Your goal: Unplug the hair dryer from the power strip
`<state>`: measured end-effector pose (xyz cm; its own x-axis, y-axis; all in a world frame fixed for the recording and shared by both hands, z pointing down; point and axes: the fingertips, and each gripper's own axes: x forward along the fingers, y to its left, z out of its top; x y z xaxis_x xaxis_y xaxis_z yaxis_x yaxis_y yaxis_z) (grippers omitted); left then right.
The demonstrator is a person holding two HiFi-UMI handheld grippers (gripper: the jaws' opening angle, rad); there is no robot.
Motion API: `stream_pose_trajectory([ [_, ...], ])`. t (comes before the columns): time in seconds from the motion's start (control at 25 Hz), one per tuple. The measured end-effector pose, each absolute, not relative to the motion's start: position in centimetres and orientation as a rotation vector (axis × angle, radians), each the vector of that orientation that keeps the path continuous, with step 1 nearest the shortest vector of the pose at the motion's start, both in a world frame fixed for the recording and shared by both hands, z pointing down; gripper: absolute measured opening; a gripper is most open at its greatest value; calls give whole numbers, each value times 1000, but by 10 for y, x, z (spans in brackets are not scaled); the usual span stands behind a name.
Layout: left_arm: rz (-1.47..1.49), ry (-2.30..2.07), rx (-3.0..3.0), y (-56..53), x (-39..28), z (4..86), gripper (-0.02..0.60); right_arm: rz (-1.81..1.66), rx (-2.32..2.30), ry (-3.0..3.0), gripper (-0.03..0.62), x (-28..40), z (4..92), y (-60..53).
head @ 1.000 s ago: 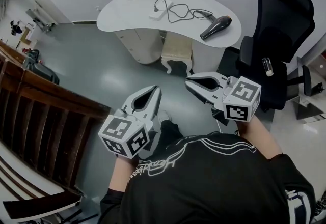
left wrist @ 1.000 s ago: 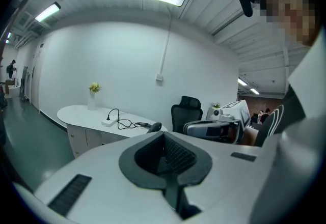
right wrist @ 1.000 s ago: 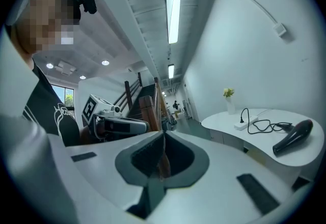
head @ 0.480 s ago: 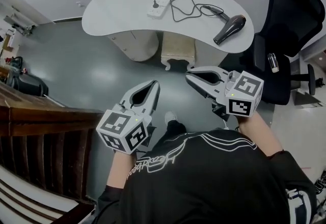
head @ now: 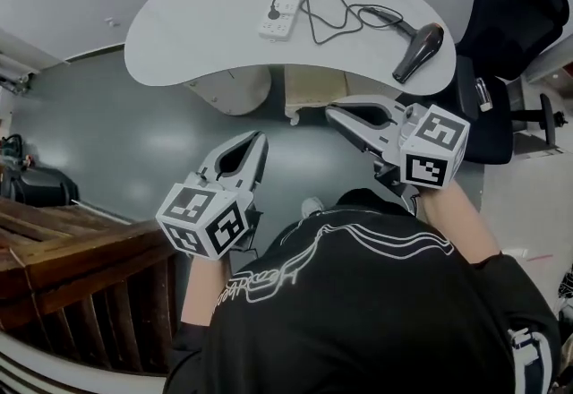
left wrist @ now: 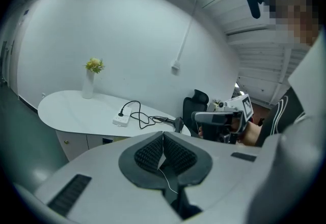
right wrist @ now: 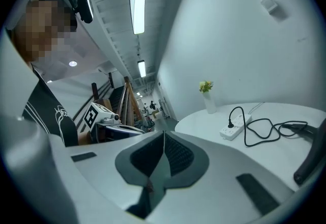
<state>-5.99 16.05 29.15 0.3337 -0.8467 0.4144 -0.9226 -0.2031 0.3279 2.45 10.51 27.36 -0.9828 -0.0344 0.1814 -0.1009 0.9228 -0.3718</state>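
Fingers [head: 258, 143] nearer, hair dryer [head: 418, 53] well ahead, untouched

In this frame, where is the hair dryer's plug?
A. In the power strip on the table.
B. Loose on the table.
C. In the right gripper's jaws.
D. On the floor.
A: the black plug sits in the white power strip on the table, and the right gripper is shut with nothing between its jaws.
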Motion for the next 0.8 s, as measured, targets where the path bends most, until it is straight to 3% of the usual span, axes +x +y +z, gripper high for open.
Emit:
stream_pose_trajectory([
  [0.8, 332, -1466, 2077, 7, -138, 347, 5, 693, 215, -2885, -3, -38, 323, -24],
])
